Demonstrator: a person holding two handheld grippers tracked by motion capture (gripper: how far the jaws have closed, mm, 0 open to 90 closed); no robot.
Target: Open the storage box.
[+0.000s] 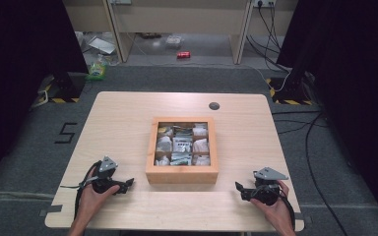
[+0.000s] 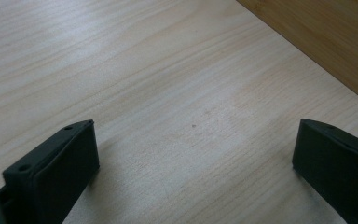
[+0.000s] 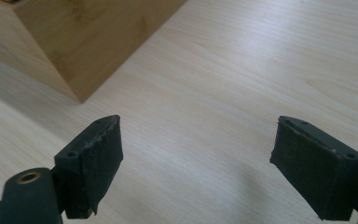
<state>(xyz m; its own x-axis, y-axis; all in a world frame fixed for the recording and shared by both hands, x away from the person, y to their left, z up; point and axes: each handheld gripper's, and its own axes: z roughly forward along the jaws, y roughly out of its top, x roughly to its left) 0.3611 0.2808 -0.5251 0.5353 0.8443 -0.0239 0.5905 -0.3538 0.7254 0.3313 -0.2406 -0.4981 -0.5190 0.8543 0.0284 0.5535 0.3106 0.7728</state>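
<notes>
- The left hand-held gripper (image 1: pixel 128 184) and right hand-held gripper (image 1: pixel 240 188) rest on the worktop (image 1: pixel 128 113) near its front edge, jaws apart and holding nothing
- Each points inward at the box (image 1: pixel 182 174), probably so either can reach in
- The box sits mid-worktop between them, open at the top, its compartments packed with small white packets (image 1: pixel 182 144)
- Both are near its front corners but apart from its walls
- Bare wood lies all round; a dark round hole (image 1: pixel 214 105) sits behind the box
</notes>
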